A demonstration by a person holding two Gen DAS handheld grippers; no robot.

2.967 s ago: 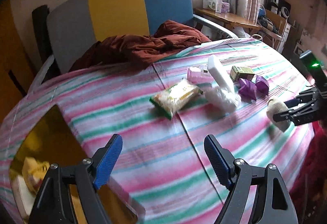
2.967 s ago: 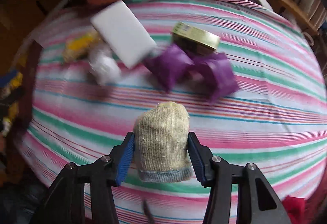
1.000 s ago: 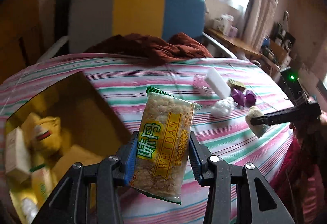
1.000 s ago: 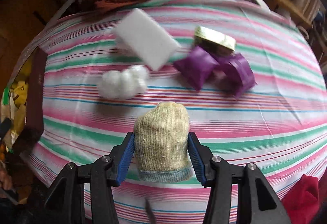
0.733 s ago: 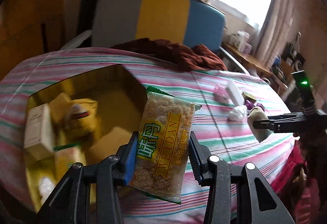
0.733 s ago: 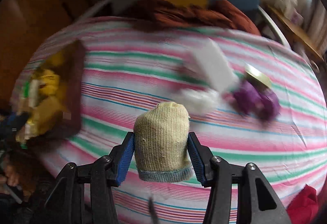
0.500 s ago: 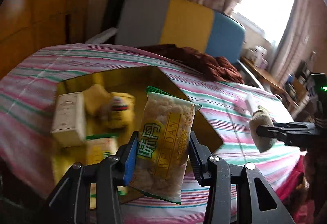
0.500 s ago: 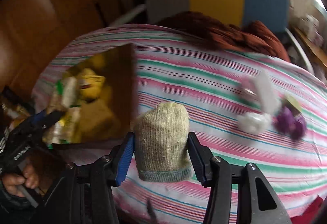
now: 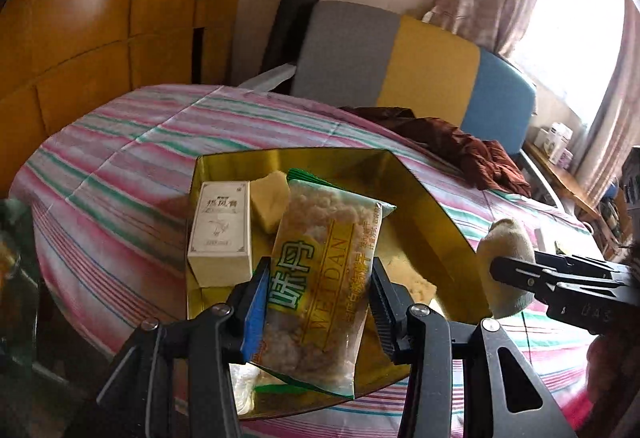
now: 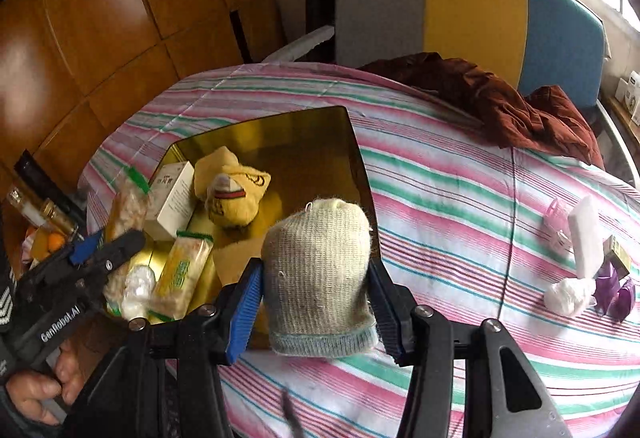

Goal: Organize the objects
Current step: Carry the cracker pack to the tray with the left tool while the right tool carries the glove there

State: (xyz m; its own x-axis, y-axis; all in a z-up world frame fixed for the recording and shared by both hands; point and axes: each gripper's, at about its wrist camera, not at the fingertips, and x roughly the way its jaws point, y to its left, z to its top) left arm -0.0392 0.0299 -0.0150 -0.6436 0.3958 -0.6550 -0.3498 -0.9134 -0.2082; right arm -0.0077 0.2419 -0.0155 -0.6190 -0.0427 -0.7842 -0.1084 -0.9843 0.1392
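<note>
Two grippers, each loaded: L gripper (image 9: pixel 318 302) pinches one snack packet (image 9: pixel 320 278) upright betw. its pads, held over the near end of the gold tray (image 9: pixel 424 194); R gripper (image 10: pixel 316 296) is clamped on one knit sock (image 10: pixel 318 274), which hangs above the tray's right rim at abt 3 o'clock of the tray. Inside the tray, counted from the R wrist view: 1 white box (image 10: pixel 172 200), 1 yellow plush toy (image 10: pixel 232 194), 1 more snack packet (image 10: pixel 182 272), 1 white wad (image 10: pixel 136 288); other bits too blurred to count. Loose on the striped tablecloth (image 10: pixel 440 198), far right at abt 3 o'clock of the R view: 1 white block (image 10: pixel 586 234), 1 white crumpled wad (image 10: pixel 566 294), 2 purple pieces (image 10: pixel 616 290), 1 gold-topped box (image 10: pixel 616 250), 1 pale pink item (image 10: pixel 556 218), all bunched tight and touching or nearly so. One dark red cloth (image 10: pixel 500 98) lies at the 12–1 o'clock table edge, against one grey-yellow-blue chair (image 10: pixel 460 6). Open room: wide bare cloth betw. tray and the right-hand cluster, plus bare cloth from 9 to 12 o'clock of the tray. Tray's far half is mostly bare; its near-left is packed.
</note>
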